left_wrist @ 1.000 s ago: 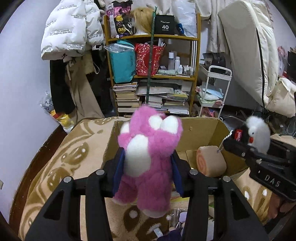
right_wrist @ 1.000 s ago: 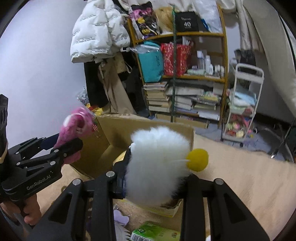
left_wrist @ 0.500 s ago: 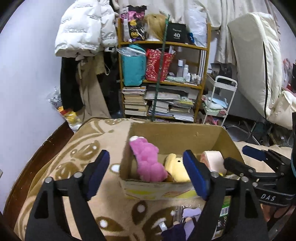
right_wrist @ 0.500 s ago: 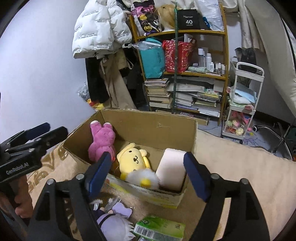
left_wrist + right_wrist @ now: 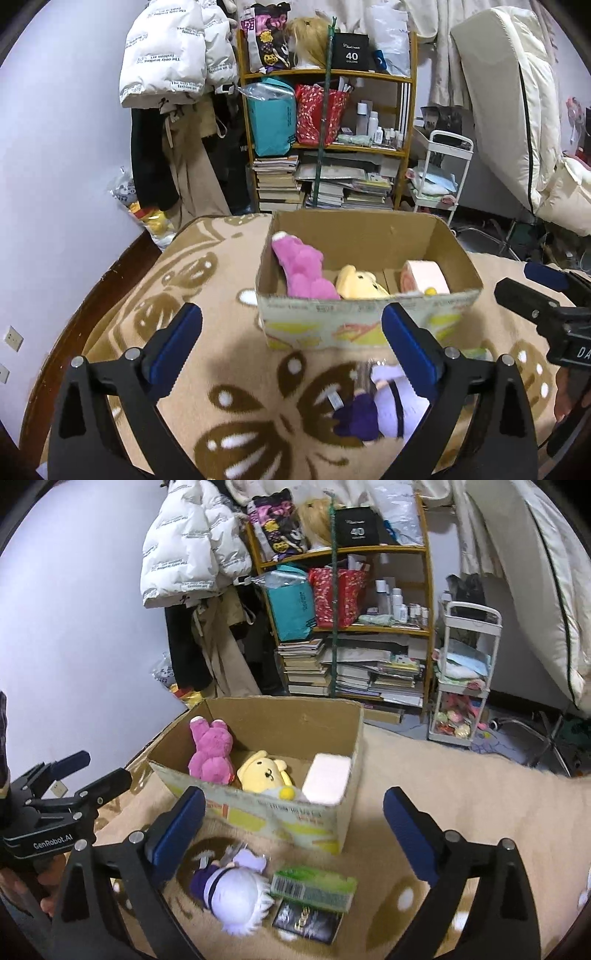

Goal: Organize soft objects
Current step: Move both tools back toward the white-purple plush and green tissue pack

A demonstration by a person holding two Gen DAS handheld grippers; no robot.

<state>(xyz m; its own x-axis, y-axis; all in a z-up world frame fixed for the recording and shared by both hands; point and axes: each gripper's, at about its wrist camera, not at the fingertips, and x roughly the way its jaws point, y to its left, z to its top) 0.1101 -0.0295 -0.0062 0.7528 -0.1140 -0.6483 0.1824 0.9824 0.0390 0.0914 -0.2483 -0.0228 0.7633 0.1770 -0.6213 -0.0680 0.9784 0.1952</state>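
Note:
An open cardboard box (image 5: 369, 328) (image 5: 258, 720) stands on the patterned blanket. Inside lie a pink plush (image 5: 301, 266) (image 5: 210, 749), a yellow plush (image 5: 356, 282) (image 5: 264, 771), a pink roll cushion (image 5: 423, 275) (image 5: 328, 779) and a white fluffy toy with a yellow ball (image 5: 286, 794). My left gripper (image 5: 290, 325) hangs before the box, its jaws opening with nothing between them. My right gripper (image 5: 293, 805) does the same on the box's right. A purple-and-white doll (image 5: 380, 406) (image 5: 232, 890) lies on the blanket in front of the box.
A green pack (image 5: 314, 886) and a black packet (image 5: 306, 921) lie beside the doll. Behind the box stand a crowded wooden shelf (image 5: 325, 147), a white trolley (image 5: 465, 679), hanging coats (image 5: 166, 66) and a propped mattress (image 5: 517, 92).
The left gripper let go of the pink plush and the right of the white fluffy toy; both toys now lie in the box. Both grippers opened wide and drew back from the box.

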